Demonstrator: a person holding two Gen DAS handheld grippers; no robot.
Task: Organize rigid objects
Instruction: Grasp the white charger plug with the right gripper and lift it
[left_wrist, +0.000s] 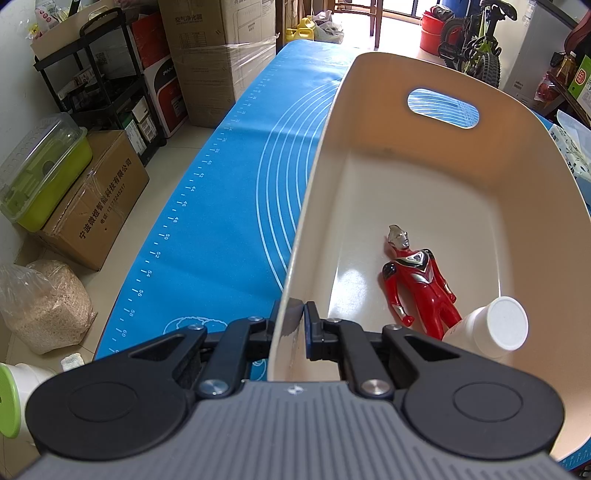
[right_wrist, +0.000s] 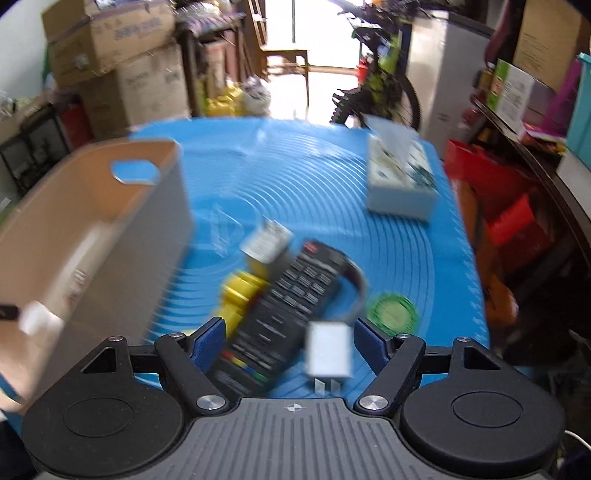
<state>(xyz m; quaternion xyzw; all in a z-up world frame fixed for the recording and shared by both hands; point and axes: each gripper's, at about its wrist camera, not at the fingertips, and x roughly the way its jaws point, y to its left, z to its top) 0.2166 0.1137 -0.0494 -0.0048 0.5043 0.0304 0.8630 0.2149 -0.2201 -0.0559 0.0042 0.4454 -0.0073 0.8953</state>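
Remote control (right_wrist: 291, 314), black, lies on the blue mat (right_wrist: 406, 258) between the spread fingers of the right gripper (right_wrist: 290, 341), which hovers wide open above it; that whole view is motion-blurred, so the yellow item (right_wrist: 240, 291) under the remote, the white block (right_wrist: 328, 349) beside it and the green disc (right_wrist: 393, 312) stay indistinct. On the other side, the left gripper (left_wrist: 297, 325) is clamped on the near wall of the cream bin (left_wrist: 424, 74). Inside the bin lie a red figure (left_wrist: 417, 280) and a white bottle (left_wrist: 491, 328), its lower end cut off by the gripper body
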